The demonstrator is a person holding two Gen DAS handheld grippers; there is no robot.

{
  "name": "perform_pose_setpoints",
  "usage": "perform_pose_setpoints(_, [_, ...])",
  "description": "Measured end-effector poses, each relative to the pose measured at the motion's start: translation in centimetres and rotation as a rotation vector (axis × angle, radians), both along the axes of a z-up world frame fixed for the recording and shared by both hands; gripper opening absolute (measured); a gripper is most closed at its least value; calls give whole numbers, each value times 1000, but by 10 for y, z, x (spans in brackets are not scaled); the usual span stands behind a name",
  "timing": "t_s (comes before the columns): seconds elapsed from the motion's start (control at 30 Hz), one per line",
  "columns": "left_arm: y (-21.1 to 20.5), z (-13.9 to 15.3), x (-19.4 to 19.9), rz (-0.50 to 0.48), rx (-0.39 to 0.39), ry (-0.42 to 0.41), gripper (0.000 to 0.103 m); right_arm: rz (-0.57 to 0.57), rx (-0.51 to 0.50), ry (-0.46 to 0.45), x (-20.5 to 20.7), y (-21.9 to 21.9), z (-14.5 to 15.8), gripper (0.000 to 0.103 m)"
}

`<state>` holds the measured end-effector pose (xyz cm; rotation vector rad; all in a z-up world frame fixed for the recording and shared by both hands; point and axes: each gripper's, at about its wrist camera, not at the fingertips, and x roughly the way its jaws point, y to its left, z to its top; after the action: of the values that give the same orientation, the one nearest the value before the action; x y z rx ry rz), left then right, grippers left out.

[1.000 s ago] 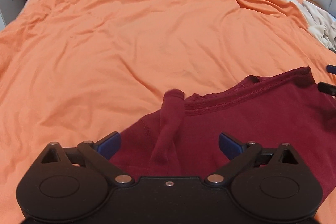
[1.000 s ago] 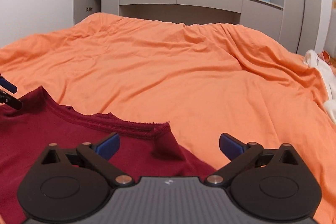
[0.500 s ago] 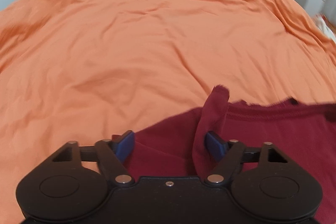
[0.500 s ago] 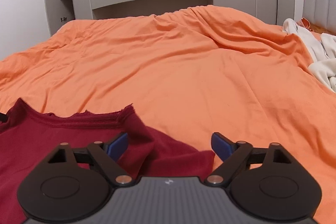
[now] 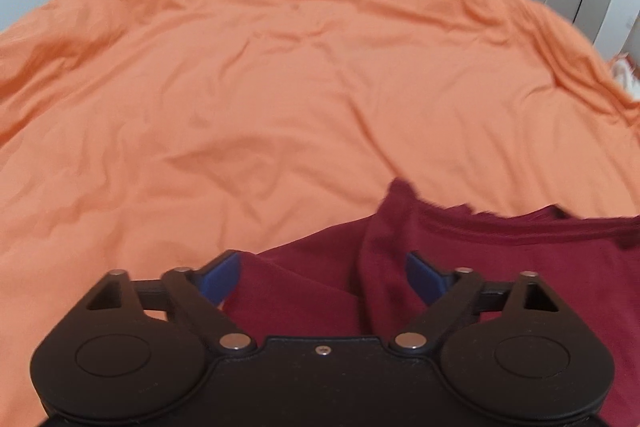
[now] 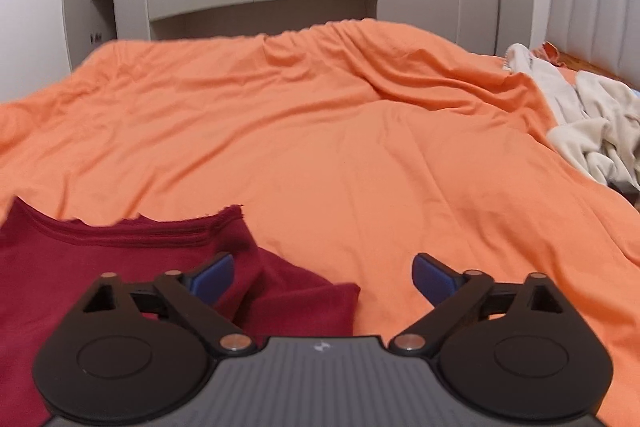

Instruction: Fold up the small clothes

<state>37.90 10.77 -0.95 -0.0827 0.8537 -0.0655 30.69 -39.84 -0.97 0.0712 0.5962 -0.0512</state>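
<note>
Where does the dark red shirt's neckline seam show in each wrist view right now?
Left wrist: neckline seam runs along the lower right, beyond the left gripper.
Right wrist: neckline seam sits lower left, beyond the right gripper.
Shared landmark: the orange bedcover.

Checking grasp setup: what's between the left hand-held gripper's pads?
Left wrist view: a raised fold of the maroon shirt between the open left hand-held gripper pads.

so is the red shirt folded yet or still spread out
Mostly spread: the red shirt lies flat on the orange bedcover, hem showing, only one bunched ridge.
</note>
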Motion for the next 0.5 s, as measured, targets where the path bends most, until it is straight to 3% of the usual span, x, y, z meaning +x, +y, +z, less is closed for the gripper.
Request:
perform_pose_setpoints(0.23, [-22,19,-63,-38,-3,-72,101,87,-5,37,-56,24,6,103])
perform_pose_setpoints(0.37, [-23,18,-104,12,-17,-115,102,98,-105,69,-74,45,-10,103])
perform_pose_setpoints(0.5, [-14,10,-131,70,-80,-103,102,63,-113,58,-82,42,-18,103])
